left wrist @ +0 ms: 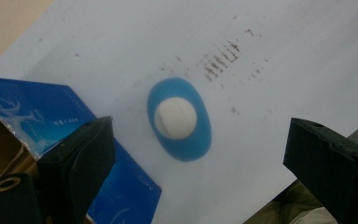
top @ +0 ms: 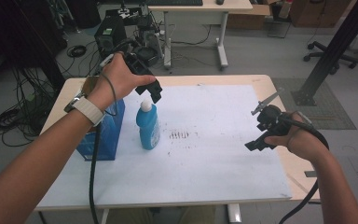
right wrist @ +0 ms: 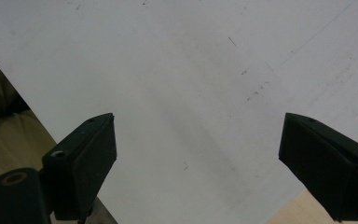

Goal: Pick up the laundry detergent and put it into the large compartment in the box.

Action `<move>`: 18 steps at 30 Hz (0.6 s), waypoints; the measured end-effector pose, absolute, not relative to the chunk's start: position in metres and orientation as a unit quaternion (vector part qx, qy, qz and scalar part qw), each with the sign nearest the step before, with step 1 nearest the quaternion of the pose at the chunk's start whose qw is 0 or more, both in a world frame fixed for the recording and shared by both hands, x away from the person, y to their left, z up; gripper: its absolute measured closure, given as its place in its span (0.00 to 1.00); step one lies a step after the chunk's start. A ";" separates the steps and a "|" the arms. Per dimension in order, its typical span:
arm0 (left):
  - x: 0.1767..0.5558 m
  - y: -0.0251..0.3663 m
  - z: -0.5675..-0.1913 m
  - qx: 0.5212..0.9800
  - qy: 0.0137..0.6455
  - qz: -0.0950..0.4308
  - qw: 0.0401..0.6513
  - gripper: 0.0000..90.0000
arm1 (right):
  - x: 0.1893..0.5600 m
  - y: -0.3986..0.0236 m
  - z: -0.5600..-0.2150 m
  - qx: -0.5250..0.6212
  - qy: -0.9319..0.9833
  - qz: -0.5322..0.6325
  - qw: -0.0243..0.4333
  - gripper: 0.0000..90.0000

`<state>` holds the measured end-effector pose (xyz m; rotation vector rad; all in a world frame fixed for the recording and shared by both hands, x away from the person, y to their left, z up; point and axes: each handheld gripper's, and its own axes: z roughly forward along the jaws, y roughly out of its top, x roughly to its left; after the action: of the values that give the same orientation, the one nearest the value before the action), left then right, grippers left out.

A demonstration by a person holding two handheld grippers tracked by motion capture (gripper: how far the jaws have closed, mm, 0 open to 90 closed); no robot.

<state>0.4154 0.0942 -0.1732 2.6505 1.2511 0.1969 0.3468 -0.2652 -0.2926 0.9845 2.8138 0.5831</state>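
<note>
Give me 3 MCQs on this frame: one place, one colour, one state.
1. Where does the blue bottle stand?
A. right beside the blue box
B. at the table's right edge
C. inside the box

2. What colour is the bottle's cap?
A. red
B. white
C. black

3. How are the left gripper's jaws?
A. shut on the cap
B. shut on nothing
C. open above the bottle

Answers: 1 A, the high view shows the bottle next to the box; 2 B, the cap shows white from above; 3 C, the jaws stand wide apart around the cap in the left gripper view.

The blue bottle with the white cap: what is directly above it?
The left hand-held gripper hangs open just above the blue bottle, its jaws apart on either side of the white cap. The bottle's label side is hidden in the left gripper view.
</note>
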 end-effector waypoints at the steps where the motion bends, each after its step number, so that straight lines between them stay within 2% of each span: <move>1: 0.416 0.094 -0.174 0.896 0.428 0.068 0.101 0.11 | 0.347 -0.265 -0.293 0.324 0.925 0.192 0.052 0.13; 18: 0.418 0.100 -0.179 0.859 0.501 0.046 0.095 0.11 | 0.349 -0.263 -0.294 0.311 0.929 0.195 0.051 0.13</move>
<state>0.4184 0.0997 -0.1787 2.5456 1.4859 0.1376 0.3494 -0.2630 -0.2939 0.9458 2.8262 0.5926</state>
